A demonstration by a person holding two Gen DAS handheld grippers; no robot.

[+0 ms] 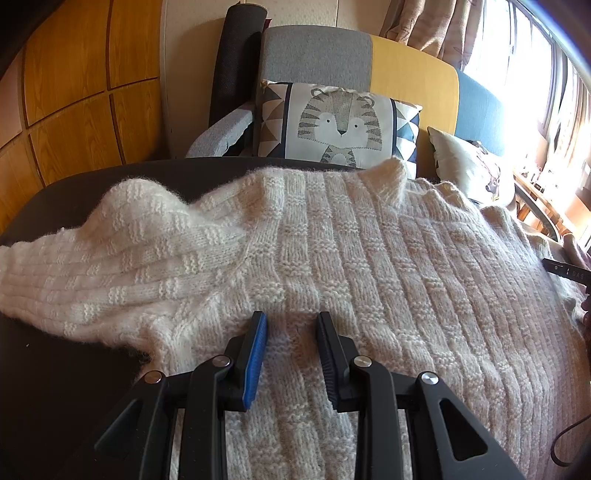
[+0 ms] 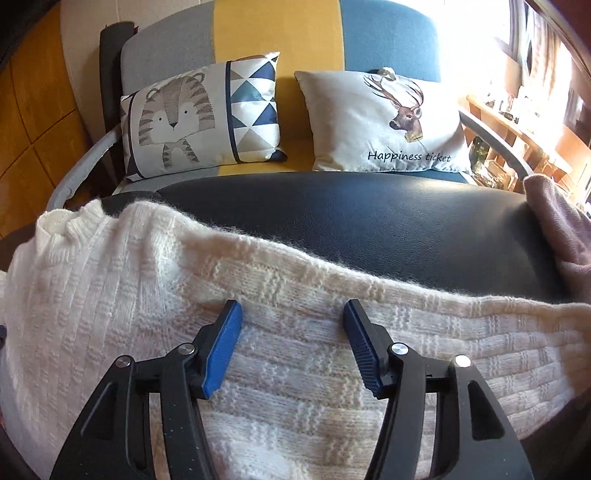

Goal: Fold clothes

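Observation:
A cream knitted sweater (image 1: 369, 258) lies spread on the dark table (image 1: 55, 369). One sleeve (image 1: 92, 266) stretches out to the left, and the collar (image 1: 391, 173) stands up at the far edge. My left gripper (image 1: 291, 315) hovers over the sweater's body near the armpit. Its jaws are a little apart and the knit lies flat beneath them, not pinched. In the right wrist view the sweater (image 2: 110, 277) covers the near half of the table (image 2: 369, 221). My right gripper (image 2: 292, 304) is open wide above it, close to its far edge, with nothing between the pads.
A mauve garment (image 2: 561, 229) lies on the table's right end. Behind the table is a grey, yellow and blue sofa (image 2: 251, 29) with a tiger cushion (image 2: 184, 114) and a deer cushion (image 2: 388, 122). There are wooden panels (image 1: 74, 92) on the left and a bright window (image 1: 535, 74) on the right.

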